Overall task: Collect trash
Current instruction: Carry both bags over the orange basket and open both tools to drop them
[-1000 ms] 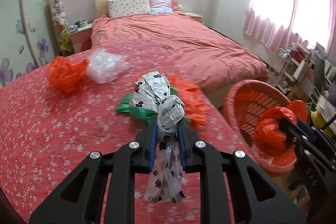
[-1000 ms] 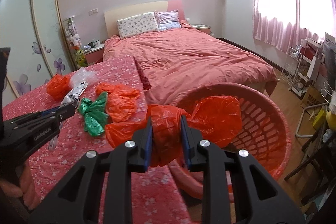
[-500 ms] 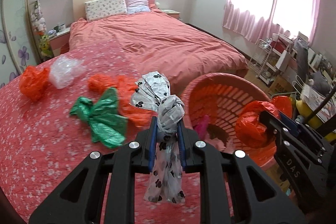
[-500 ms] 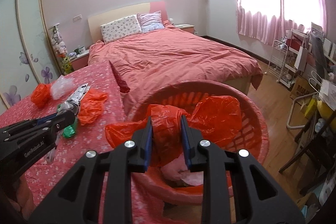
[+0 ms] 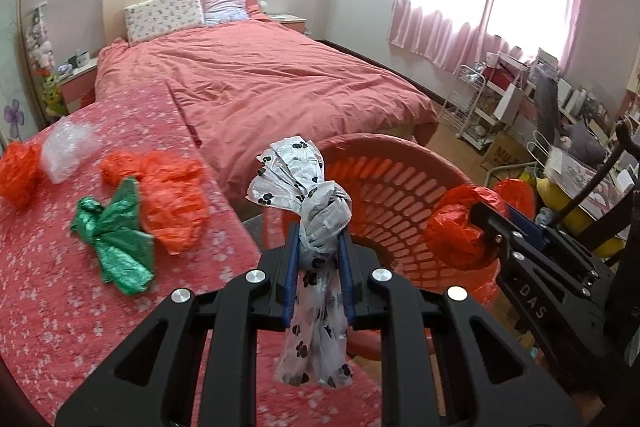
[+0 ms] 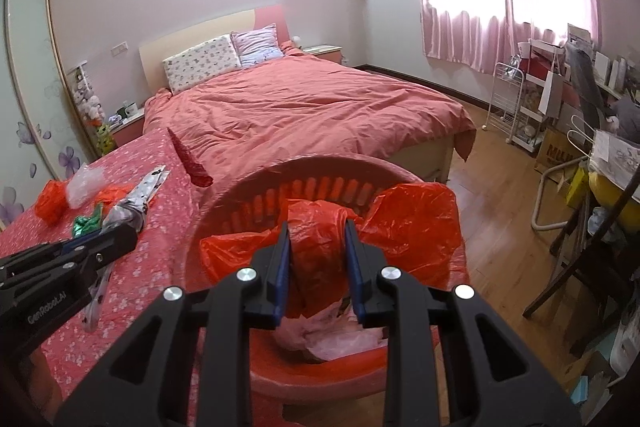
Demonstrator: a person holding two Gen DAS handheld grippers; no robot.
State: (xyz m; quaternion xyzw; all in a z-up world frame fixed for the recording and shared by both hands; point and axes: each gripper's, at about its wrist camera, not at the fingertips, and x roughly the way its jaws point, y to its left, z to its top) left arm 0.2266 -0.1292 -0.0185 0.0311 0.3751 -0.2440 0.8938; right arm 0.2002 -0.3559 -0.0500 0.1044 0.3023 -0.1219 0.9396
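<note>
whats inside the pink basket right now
In the pink basket, pale pink crumpled plastic lies at the bottom. The orange bag held by the right gripper hangs over the opening and covers the rest of the inside.

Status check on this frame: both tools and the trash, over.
Left tool shut on paw-print bag. Right tool shut on orange bag over basket. Nothing blocking.

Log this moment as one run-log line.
left gripper: shut on paw-print bag | right gripper: shut on red bag, above basket | on table: green bag, clear bag
</note>
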